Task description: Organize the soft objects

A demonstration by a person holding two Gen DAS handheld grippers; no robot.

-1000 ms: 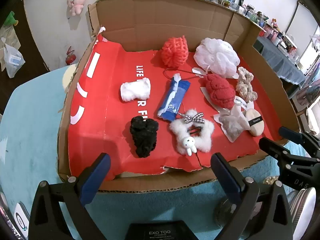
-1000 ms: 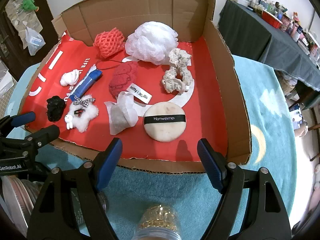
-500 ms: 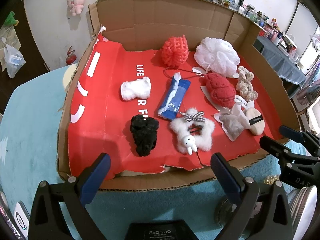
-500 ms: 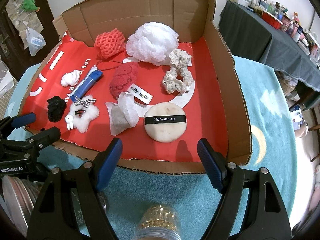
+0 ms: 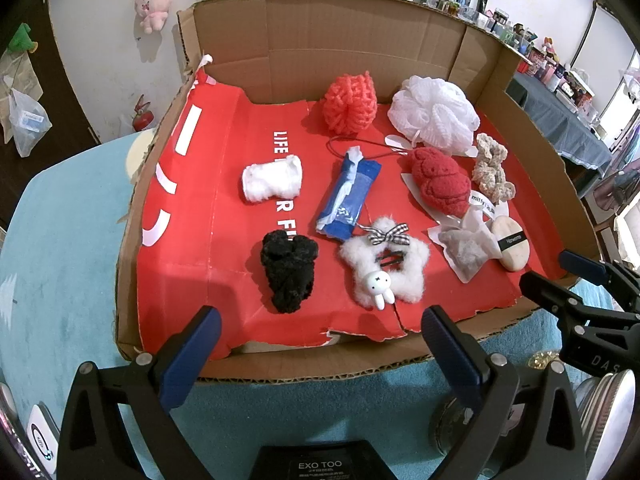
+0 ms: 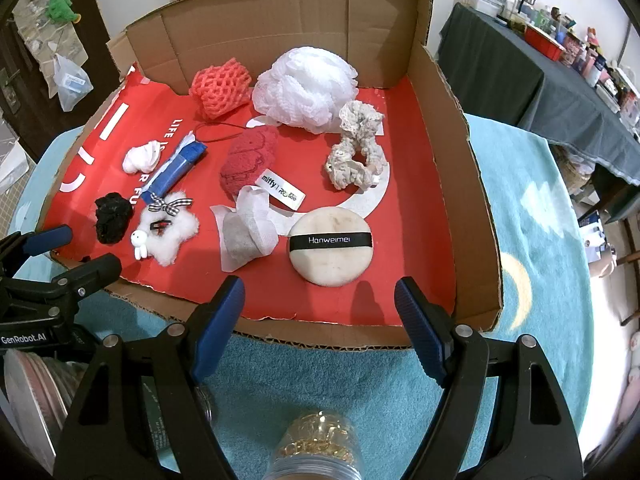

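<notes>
Looking along the left gripper [image 5: 316,334], splayed and empty, soft objects were seen spread apart in the cardboard tray [image 5: 552,168]: black scrunchie [image 5: 289,270] at 6 o'clock, white mesh pouf [image 5: 436,114] at 1. Along the right gripper [image 6: 320,320], likewise released, the powder puff [image 6: 331,246] was seen nearest. Sorted or awaiting sorting could not be judged.

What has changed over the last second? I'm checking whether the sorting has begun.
Nothing visibly changed: both hand-held grippers, left and right, stay open and empty in front of the cardboard tray, and the soft objects lie where they were.
</notes>
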